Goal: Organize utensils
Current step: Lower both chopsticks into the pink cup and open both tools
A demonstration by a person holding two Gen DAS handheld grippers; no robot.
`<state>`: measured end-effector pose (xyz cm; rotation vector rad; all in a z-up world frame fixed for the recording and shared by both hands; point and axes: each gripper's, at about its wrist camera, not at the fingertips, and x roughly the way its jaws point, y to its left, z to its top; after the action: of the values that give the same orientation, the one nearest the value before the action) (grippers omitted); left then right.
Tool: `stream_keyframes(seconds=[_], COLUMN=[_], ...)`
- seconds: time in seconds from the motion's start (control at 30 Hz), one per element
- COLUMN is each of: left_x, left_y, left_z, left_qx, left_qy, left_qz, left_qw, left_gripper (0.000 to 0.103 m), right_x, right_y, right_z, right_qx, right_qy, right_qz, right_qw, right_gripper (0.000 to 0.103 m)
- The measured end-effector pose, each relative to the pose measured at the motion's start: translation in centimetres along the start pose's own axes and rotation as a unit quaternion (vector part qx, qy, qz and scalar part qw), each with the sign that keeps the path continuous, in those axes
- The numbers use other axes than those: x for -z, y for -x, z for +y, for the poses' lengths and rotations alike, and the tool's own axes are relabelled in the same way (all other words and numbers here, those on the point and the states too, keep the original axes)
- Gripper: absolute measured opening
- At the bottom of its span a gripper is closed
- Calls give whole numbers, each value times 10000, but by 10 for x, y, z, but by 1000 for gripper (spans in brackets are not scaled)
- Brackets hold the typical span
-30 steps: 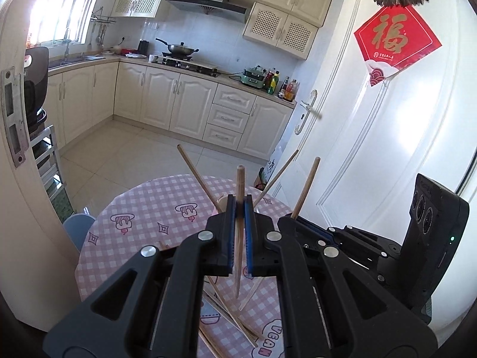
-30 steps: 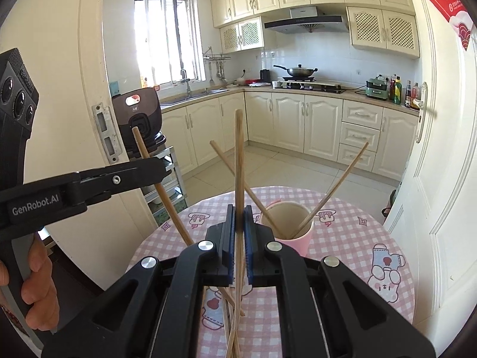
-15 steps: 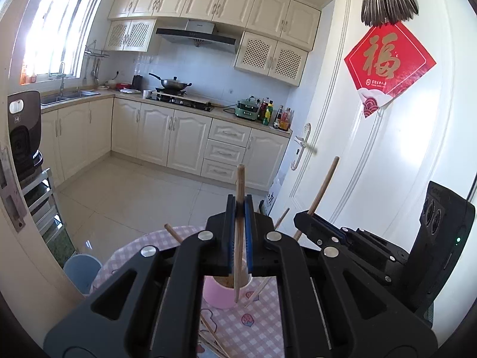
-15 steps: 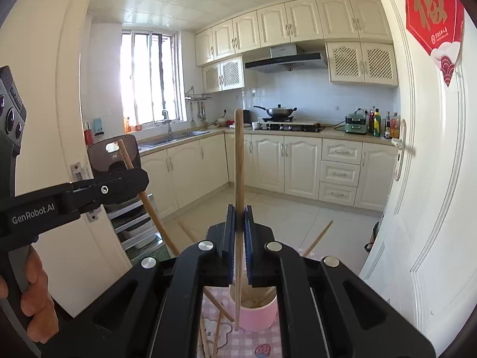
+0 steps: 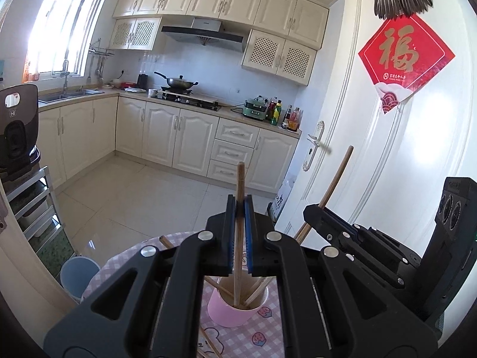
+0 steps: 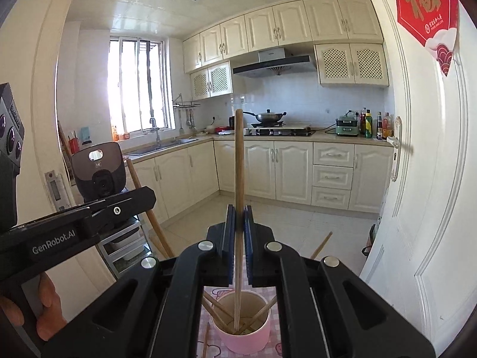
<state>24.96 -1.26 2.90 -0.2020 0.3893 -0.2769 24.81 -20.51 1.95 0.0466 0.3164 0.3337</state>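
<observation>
A pink cup (image 5: 235, 313) (image 6: 244, 338) stands on the pink checked tablecloth and holds several wooden chopsticks. My left gripper (image 5: 239, 208) is shut on an upright chopstick (image 5: 239, 232) whose lower tip is inside the cup. My right gripper (image 6: 238, 214) is shut on another upright chopstick (image 6: 238, 197), its tip also down in the cup. Each gripper shows in the other's view, the right one (image 5: 342, 232) to the right, the left one (image 6: 89, 220) to the left, each with its chopstick.
Loose chopsticks (image 5: 208, 343) lie on the table (image 5: 262, 337) in front of the cup. A white door (image 5: 387, 149) is close on the right. A blue bin (image 5: 79, 274) and a metal rack (image 5: 32, 208) stand left of the table. Kitchen cabinets are behind.
Both grippers have risen and tilted up, then come over the cup. The two held chopsticks now stand with their tips inside the cup.
</observation>
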Motion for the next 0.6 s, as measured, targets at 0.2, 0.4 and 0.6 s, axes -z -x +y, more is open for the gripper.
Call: stream_keyframes(seconds=[0.2, 0.4, 0.6], left_x=[19, 35, 46], left_y=[-10, -14, -20], left_z=[3, 3, -3], left_qx=[61, 18, -161], left_qy=[-11, -86, -238], left_qz=[178, 283, 422], left_qw=[9998, 9996, 9987], left_gripper=[6, 6, 6], right_x=[17, 33, 49], right_y=[-5, -8, -12], right_z=[-6, -12, -14], right_qx=[47, 84, 101], right_qy=[-81, -206, -326], right_qz=[143, 198, 292], right_qw=[9999, 9996, 9990], right_gripper=[4, 4, 4])
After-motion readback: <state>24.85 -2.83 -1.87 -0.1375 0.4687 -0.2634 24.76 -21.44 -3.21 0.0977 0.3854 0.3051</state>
